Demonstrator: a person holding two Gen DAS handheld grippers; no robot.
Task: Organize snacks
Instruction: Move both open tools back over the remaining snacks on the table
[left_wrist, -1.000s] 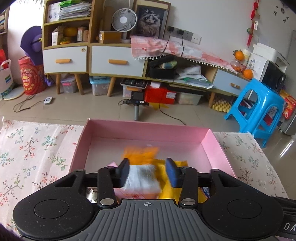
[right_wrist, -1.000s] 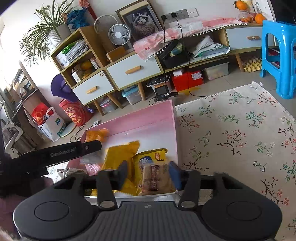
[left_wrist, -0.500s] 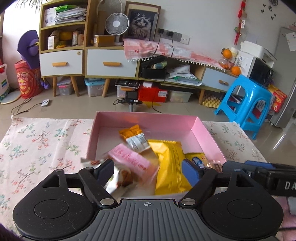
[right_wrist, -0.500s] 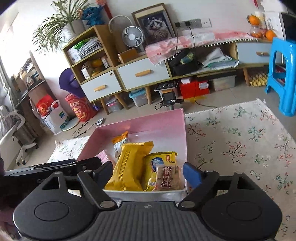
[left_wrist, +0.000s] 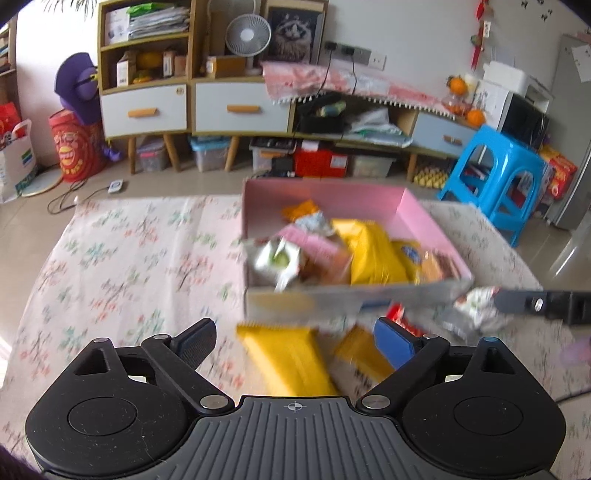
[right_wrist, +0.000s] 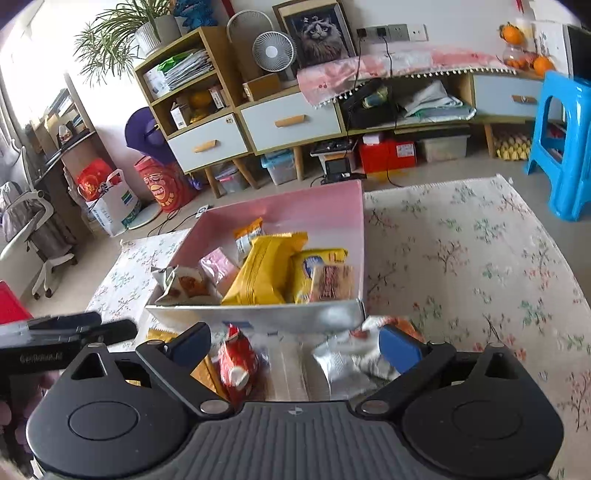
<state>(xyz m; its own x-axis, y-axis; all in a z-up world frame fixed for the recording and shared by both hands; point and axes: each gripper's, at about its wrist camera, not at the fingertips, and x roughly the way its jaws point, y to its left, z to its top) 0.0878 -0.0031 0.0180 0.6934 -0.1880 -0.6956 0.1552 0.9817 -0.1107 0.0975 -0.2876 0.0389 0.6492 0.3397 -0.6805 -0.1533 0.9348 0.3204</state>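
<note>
A pink box (right_wrist: 295, 206) on the floral cloth holds several snack packets, among them a big yellow packet (right_wrist: 266, 273), a brown biscuit pack (right_wrist: 330, 282) and a pink packet (right_wrist: 218, 267). In front of the box (left_wrist: 424, 221), loose on the cloth, lie a yellow packet (left_wrist: 291, 358), a red packet (right_wrist: 236, 362) and a silver packet (right_wrist: 347, 363). My left gripper (left_wrist: 294, 345) hovers over the yellow packet, jaws opening, pads touching nothing. My right gripper (right_wrist: 295, 347) hangs above the red and silver packets, jaws also opening and empty.
The floral tablecloth (right_wrist: 461, 266) spreads to the right of the box and also to the left (left_wrist: 129, 266). Beyond the table stand a blue stool (left_wrist: 498, 177) and a low cabinet with drawers (left_wrist: 240, 107). The left gripper's body (right_wrist: 55, 339) shows at the left edge.
Both grippers have opened and let their packets drop into the box, then drawn back toward the near side of the table. The loose packets in front of the box have come into view.
</note>
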